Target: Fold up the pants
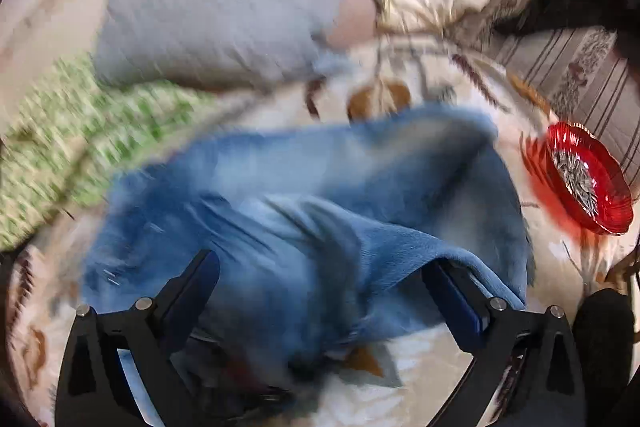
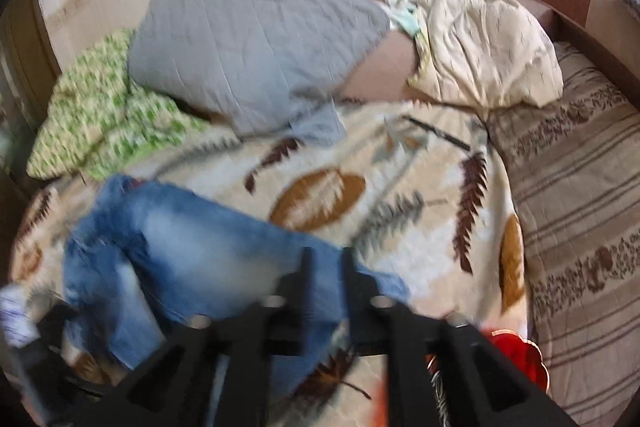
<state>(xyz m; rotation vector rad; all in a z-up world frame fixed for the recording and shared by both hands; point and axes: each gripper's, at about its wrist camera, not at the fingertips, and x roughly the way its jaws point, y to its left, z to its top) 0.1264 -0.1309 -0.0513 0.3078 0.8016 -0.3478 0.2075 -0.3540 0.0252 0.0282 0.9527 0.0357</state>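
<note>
Blue faded jeans lie rumpled on a leaf-patterned blanket. My left gripper is open just above them, its fingers spread wide, and a fold of denim drapes over the right finger. In the right wrist view the jeans lie at the lower left. My right gripper has its jaws close together with a strip of denim between them. The view is blurred by motion.
A red glass bowl of seeds sits on the blanket at the right, also in the right wrist view. A grey pillow, a green patterned cloth and a cream pillow lie at the back. Striped sofa fabric is at the right.
</note>
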